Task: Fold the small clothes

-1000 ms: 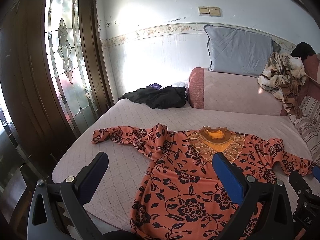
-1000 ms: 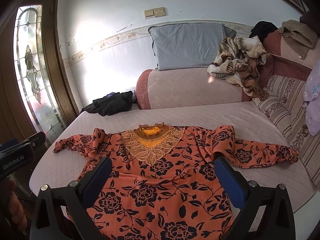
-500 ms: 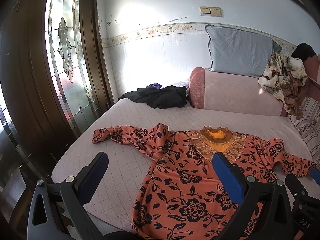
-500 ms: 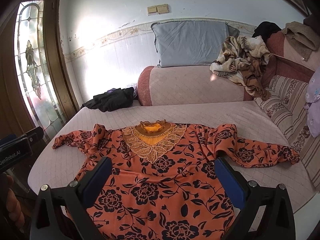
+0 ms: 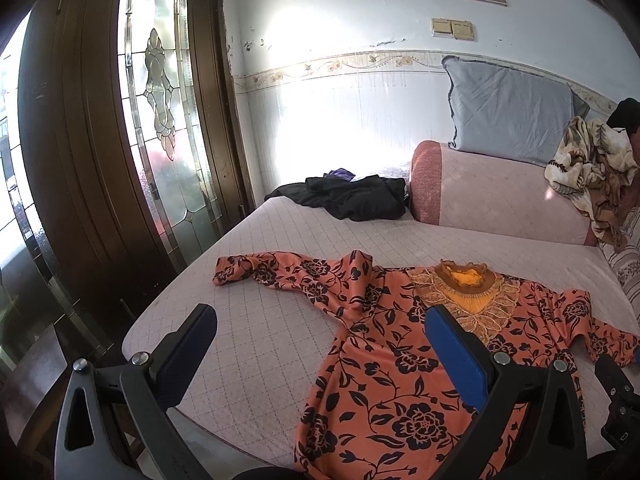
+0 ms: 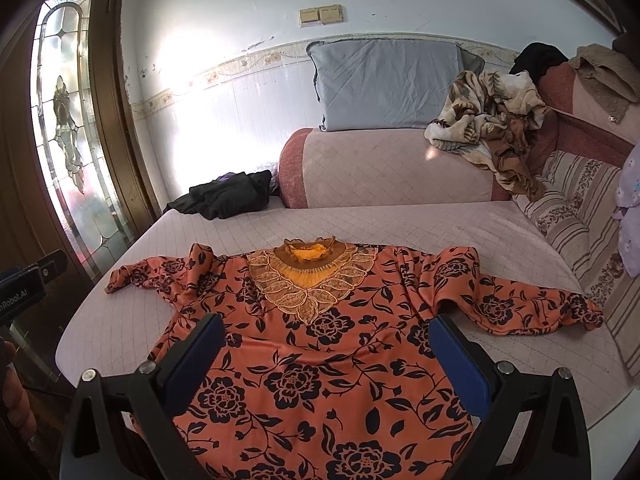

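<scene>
An orange long-sleeved top with black flowers (image 6: 320, 344) lies spread flat on the pink quilted bed, its embroidered collar (image 6: 310, 258) toward the headboard and both sleeves stretched out. It also shows in the left wrist view (image 5: 404, 360), where its left sleeve (image 5: 276, 276) reaches toward the bed's left side. My left gripper (image 5: 320, 344) is open and empty, above the bed's front left part beside the top's left side. My right gripper (image 6: 326, 346) is open and empty, above the top's chest.
A black garment heap (image 6: 230, 198) lies at the bed's far left corner. A pink bolster (image 6: 384, 168) with a grey pillow (image 6: 388, 84) and a crumpled patterned blanket (image 6: 492, 120) line the back. Striped cushions (image 6: 580, 216) border the right. A wooden glass door (image 5: 160, 120) stands left.
Both grippers have drifted slightly left and a little back from the bed. The top has not moved and both grippers stay open.
</scene>
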Available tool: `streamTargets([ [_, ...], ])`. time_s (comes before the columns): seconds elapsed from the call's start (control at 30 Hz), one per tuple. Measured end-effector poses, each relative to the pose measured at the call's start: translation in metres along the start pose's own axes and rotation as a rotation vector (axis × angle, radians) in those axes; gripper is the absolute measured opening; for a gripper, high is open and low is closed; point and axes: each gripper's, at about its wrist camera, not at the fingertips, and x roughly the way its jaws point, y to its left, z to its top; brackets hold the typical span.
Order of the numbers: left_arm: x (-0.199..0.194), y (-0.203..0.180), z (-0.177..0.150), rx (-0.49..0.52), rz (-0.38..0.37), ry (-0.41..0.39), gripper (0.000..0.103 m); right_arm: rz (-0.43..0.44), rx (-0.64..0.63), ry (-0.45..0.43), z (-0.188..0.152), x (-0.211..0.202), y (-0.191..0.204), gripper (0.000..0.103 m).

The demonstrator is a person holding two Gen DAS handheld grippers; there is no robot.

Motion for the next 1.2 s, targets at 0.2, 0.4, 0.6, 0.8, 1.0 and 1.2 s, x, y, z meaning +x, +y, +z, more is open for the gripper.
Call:
streamTargets([
  [0.2, 0.002, 0.01, 0.001, -0.023, 0.019, 0.001, 0.103, 0.006, -0.007, 0.004, -0.001, 0.002, 0.003, 0.103],
  [0.4, 0.003, 0.008, 0.001, -0.021, 0.019, 0.0, 0.103, 0.007, -0.006, 0.006, -0.002, 0.003, 0.003, 0.103],
  [0.6, 0.015, -0.006, -0.002, 0.003, -0.001, 0.02, 0.103, 0.009, 0.017, 0.015, -0.004, 0.008, -0.006, 0.103],
  [0.8, 0.083, -0.063, -0.023, 0.049, -0.117, 0.17, 0.103, 0.016, 0.178, 0.086, -0.01, 0.036, -0.06, 0.103],
  [1.0, 0.185, -0.141, -0.059, 0.118, -0.157, 0.386, 0.103, -0.005, 0.574, 0.157, -0.028, 0.077, -0.189, 0.103],
  [1.2, 0.233, -0.172, -0.102, 0.18, -0.183, 0.499, 0.103, -0.047, 1.101, 0.065, -0.076, 0.089, -0.336, 0.102],
])
